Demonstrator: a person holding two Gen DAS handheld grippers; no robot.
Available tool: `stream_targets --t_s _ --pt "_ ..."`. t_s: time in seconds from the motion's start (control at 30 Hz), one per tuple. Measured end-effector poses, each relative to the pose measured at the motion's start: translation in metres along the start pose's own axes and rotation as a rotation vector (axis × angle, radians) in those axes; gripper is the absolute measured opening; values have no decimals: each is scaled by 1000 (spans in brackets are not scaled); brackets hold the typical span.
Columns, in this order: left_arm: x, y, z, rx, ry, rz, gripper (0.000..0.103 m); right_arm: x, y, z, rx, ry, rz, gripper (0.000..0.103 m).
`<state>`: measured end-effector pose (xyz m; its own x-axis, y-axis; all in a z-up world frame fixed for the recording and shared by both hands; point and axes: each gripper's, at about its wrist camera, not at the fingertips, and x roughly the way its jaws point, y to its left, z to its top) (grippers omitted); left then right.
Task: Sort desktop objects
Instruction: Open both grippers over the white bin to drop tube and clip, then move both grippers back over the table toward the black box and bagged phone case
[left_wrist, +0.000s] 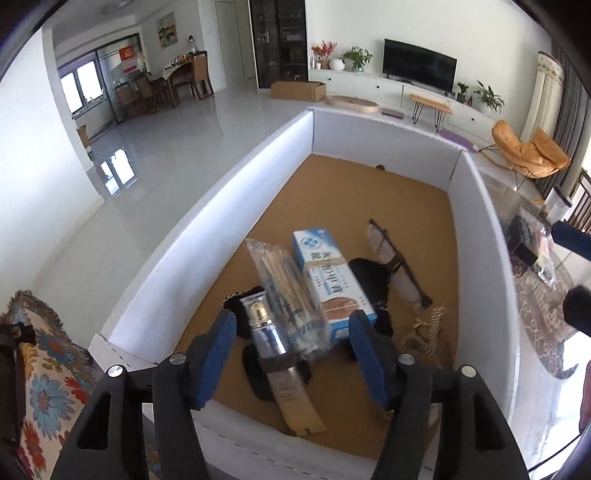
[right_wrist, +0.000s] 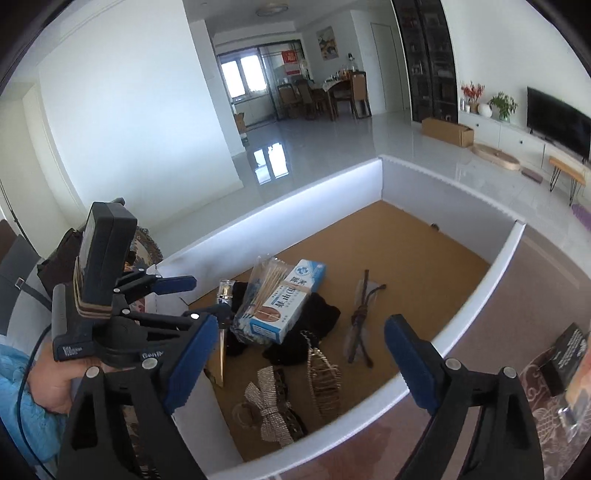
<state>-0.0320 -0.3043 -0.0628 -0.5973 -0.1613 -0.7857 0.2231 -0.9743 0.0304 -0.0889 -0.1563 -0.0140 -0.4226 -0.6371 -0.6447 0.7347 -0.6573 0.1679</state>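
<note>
Mostly sorted already: toothpaste box, cotton swabs, spray bottle, glasses lie inside white bin. Left gripper and right gripper both spread, empty; a packet waits outside.

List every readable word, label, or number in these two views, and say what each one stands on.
"Gen": partial white lettering on the black body of the left gripper; the rest is cut off.
Blue Chinese characters on the white-and-blue carton: too blurred to read.
Red signs on the far glass door: unreadable.
Label on the black box: too small.
</note>
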Motion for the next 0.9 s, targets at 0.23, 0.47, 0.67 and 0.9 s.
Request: stream_targets --t_s 0.23,0.47,0.67,0.9 --pt "-84 -105 30 135 -206 -220 94 -94 -74 -110 41 -90 -331 103" --pt "-81 -250 12 338 -77 -497 103 -148 -195 -246 310 85 -630 103" --pt "4 -341 -40 447 133 -453 103 -166 -243 -285 506 118 -659 103" --pt "49 -350 -70 455 148 -316 102 -161 -240 -280 505 150 -689 103"
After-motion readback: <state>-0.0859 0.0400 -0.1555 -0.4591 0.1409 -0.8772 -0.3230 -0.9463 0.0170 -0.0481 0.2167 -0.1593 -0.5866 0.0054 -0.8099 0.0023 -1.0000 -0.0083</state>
